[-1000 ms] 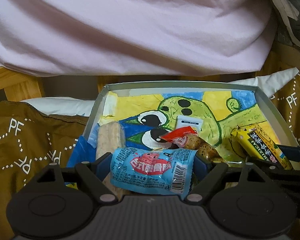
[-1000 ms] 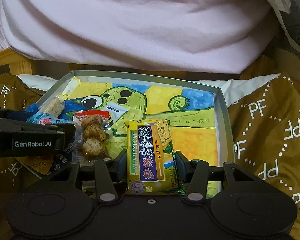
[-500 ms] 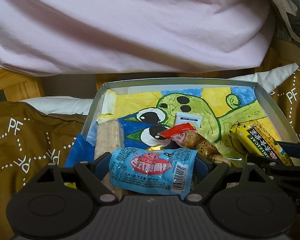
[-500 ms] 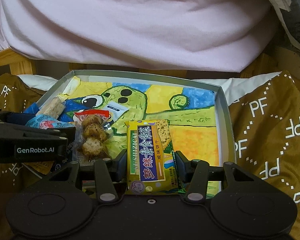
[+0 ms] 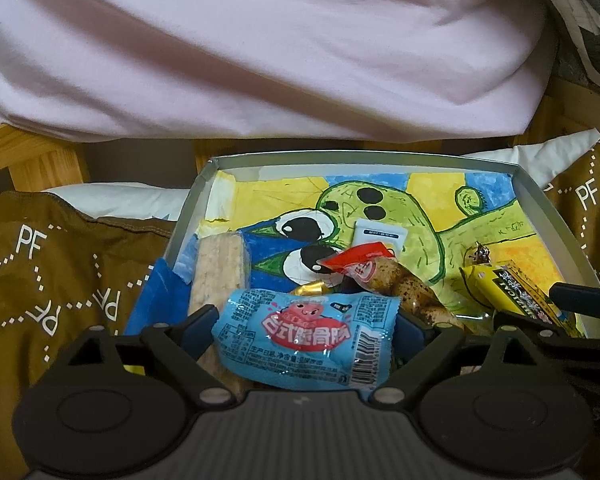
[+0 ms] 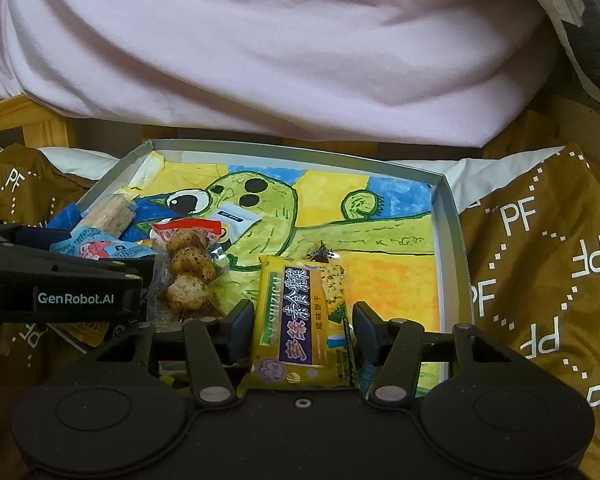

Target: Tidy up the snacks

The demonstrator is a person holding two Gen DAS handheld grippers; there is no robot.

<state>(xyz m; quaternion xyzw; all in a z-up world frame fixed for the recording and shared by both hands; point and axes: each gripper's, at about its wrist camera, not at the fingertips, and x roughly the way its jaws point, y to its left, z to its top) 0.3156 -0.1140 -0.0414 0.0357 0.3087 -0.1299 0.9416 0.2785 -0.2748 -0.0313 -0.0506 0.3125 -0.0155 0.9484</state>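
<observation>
Both claws loaded, placement step in hand; left claw [image 5: 306, 330] is closed across a blue sausage packet [image 5: 306, 340], packet spanning the gap sideways, held over the near-left end of the grey tray [image 5: 364, 159]; right claw [image 6: 304, 330] has its fingers against both long edges of a yellow cracker pack [image 6: 300, 316], pack pointing forward, low over the near-middle of the tray, can't tell if its far end already rests on the cartoon liner [image 6: 380, 236]; already in the tray: beige wafer bar [image 5: 220, 264] along the left wall, vacuum pack of brown meatballs [image 6: 188, 272] with red header, small white sachet [image 6: 236, 216] further back; right half of the liner looks free; whole tray sits on brown PF-print bedding [image 6: 540, 280], no desk; my read: next move is lower and release each pack flat beside the others, not on top; blue packet looks slippery, likely to slide onto the wafer bar if dropped from height.
</observation>
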